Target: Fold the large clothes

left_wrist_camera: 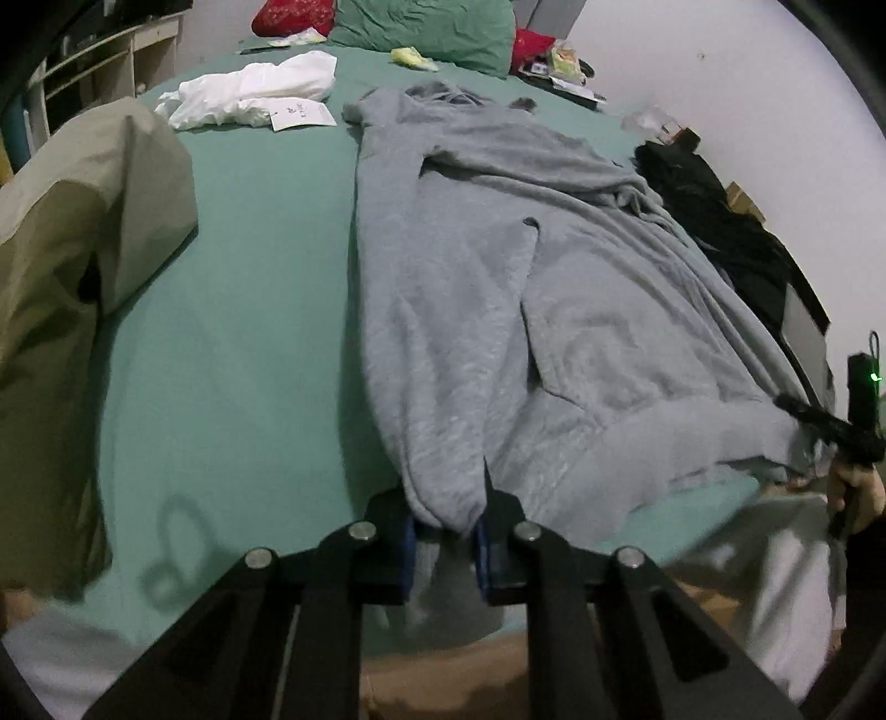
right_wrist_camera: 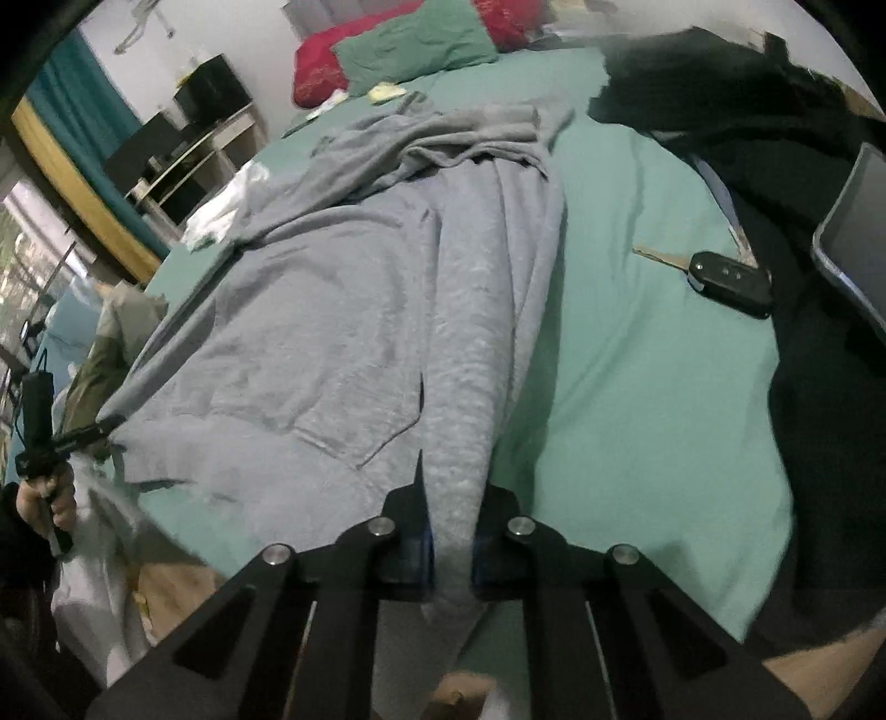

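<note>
A large grey hoodie [left_wrist_camera: 498,266] lies lengthwise on the green bed sheet [left_wrist_camera: 249,310], hood at the far end. My left gripper [left_wrist_camera: 446,526] is shut on its bottom hem at the left corner, near the bed's front edge. My right gripper [right_wrist_camera: 451,531] is shut on the hem at the right side of the grey hoodie [right_wrist_camera: 343,310]. Each view shows the other gripper at its edge, holding the opposite hem corner: the right gripper [left_wrist_camera: 797,415] and the left gripper [right_wrist_camera: 102,429]. The front pocket faces up.
An olive garment [left_wrist_camera: 72,277] lies at the left, white clothes [left_wrist_camera: 260,88] at the far left, black clothes [right_wrist_camera: 775,99] at the right. A car key [right_wrist_camera: 731,282] and a tablet [right_wrist_camera: 858,232] lie on the right. Green [right_wrist_camera: 415,44] and red pillows sit at the head.
</note>
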The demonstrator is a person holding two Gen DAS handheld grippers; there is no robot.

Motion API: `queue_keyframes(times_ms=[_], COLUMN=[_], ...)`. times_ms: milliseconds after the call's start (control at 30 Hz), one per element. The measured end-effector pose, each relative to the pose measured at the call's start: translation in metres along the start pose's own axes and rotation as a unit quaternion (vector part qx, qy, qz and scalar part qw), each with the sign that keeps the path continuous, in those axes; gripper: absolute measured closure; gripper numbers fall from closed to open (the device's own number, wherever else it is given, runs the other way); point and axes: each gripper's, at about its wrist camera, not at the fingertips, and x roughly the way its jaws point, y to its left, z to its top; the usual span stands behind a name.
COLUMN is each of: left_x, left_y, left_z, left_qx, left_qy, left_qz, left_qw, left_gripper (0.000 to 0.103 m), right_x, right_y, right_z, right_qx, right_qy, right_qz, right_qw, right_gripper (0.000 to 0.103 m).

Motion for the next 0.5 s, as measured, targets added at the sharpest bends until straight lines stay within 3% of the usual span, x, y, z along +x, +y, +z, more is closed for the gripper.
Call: queue_keyframes(times_ms=[100,200,267,333,400,467,500], left_x=[0.005,0.03,0.032,0.021,0.008,0.002,0.006], left_y=[0.004,0.006,0.005,0.004,0.004,0.005,0.006], left_z=[-0.009,-0.008,0.005,0.026,0.05,0.081,0.103], left_qx=[0.0,0.007,0.014,0.018,0.021,0.024,0.026], left_qy=[0.021,0.07,0.074,0.043,0.0,-0.045,-0.064], left_qz=[0.008,0.021,0.026,0.021,0.016,0.009,0.011], left_qw=[0.9998,0.9973,0.9968,0.9987,0.9996,0.9987,0.9976], left_gripper=[0.087,0.077,0.067,0.056,0.04,0.022,0.022], right_x=[0.002,0.022,0.027,0.019,0.008,0.001,0.0], right_y=[0.003,-0.001,-0.002,0.002,0.007,0.011,0.012], right_z=[-0.008,-0.017,-0.014,-0.004,0.009,0.031,0.047], right_qx=[-0.024,-0.025,-0.018,-0.022,-0.031,-0.037,-0.039], right_qy=[0.033,0.074,0.085,0.072,0.048,0.025,0.014], right_qz=[-0.015,-0.026,-0.041,-0.062,-0.084,-0.086,-0.085], right_qw=[0.999,0.997,0.995,0.995,0.995,0.995,0.995], right_gripper=[0.094,0.093,0.088,0.071,0.04,0.038,0.038])
